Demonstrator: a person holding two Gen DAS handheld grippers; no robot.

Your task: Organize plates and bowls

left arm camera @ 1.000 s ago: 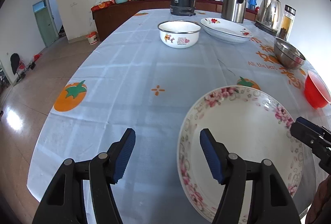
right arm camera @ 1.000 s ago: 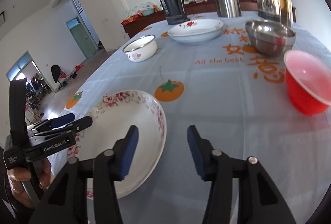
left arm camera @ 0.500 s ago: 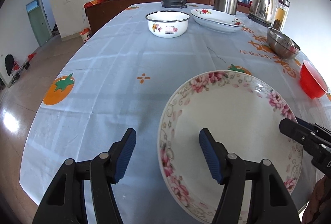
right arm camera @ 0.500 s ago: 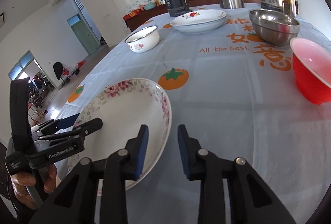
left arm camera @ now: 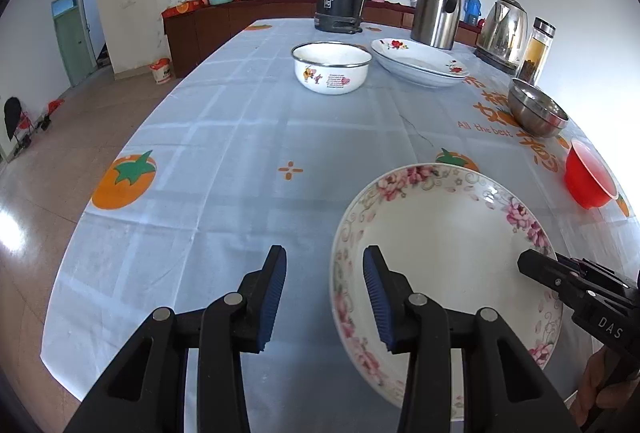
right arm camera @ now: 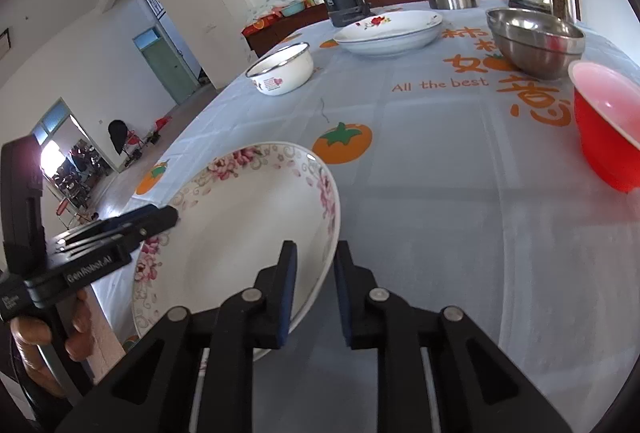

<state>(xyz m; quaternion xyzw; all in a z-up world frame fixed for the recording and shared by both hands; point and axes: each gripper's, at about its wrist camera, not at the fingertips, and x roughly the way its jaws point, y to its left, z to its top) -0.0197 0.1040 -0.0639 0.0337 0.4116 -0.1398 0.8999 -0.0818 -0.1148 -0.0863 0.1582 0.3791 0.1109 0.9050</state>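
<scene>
With the floral plate's (right arm camera: 240,233) opposite rims between their jaws, the left gripper (left arm camera: 324,297) and right gripper (right arm camera: 314,289) were closing, neither yet pressing, so lifting probably needed both grips firm first.

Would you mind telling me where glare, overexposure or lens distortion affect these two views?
Left wrist view: the right edge beyond the red bowl is blown out white, glare patches shine on the floor, and the fisheye curves the table edge. Right wrist view: the far doorway is overexposed, the walls bow, dark vignetting fills the corners.
</scene>
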